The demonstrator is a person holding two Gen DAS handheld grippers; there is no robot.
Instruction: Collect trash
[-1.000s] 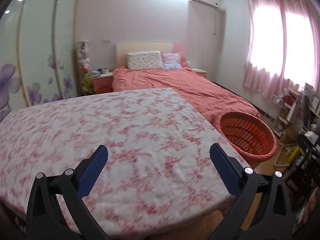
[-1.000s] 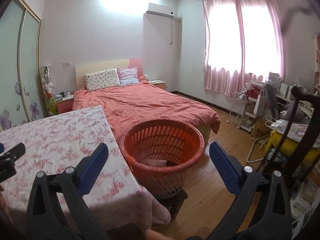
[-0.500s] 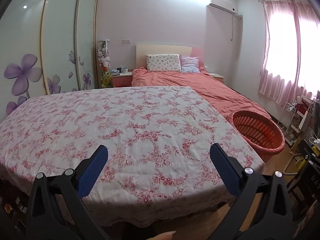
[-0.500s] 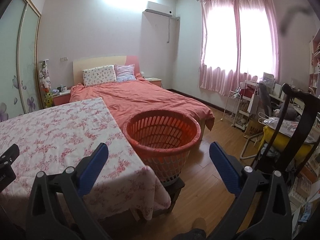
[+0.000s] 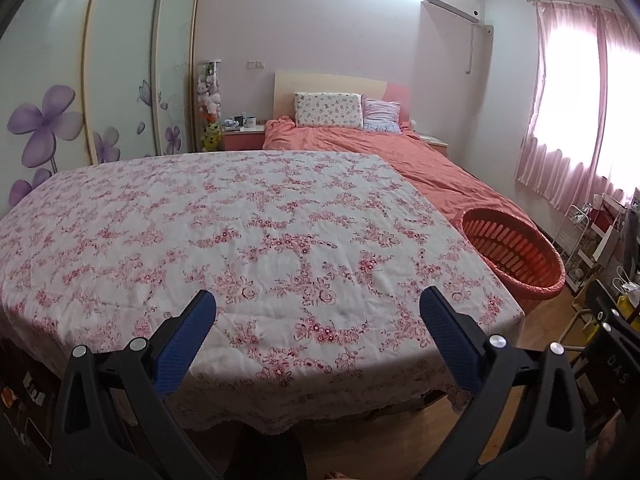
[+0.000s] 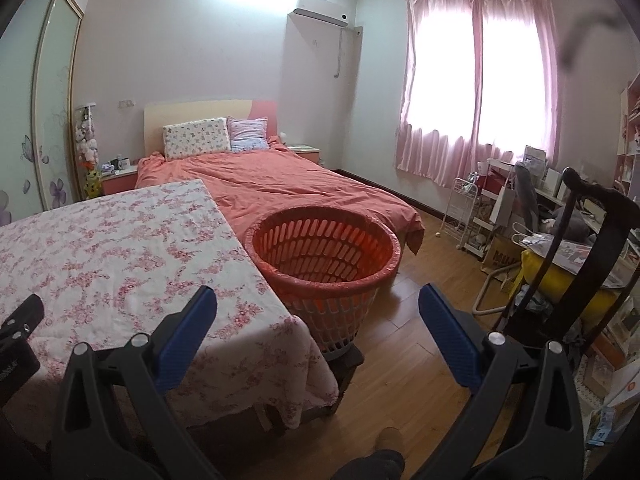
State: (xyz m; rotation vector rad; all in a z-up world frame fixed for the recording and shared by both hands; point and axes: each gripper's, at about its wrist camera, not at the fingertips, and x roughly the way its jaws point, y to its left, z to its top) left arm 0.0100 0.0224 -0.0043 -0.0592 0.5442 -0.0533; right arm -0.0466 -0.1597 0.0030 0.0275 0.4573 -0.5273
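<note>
An orange slatted basket (image 6: 324,248) with a plastic liner stands on a low stool at the right end of a table covered in a pink floral cloth (image 5: 248,240). It also shows in the left wrist view (image 5: 516,252). My left gripper (image 5: 318,312) is open and empty, held near the table's front edge. My right gripper (image 6: 318,312) is open and empty, held back from the basket over the table's corner and the floor. No trash shows on the cloth.
A bed with an orange cover (image 6: 288,184) lies behind the table. A dark wooden chair (image 6: 592,248), a cluttered desk and a white wire rack (image 6: 468,216) stand at the right. Wood floor (image 6: 416,344) lies between them. A wardrobe (image 5: 120,76) lines the left wall.
Both grippers have pulled back and up from the table, so more of the cloth's front edge and the floor show. Both stayed open and empty.
</note>
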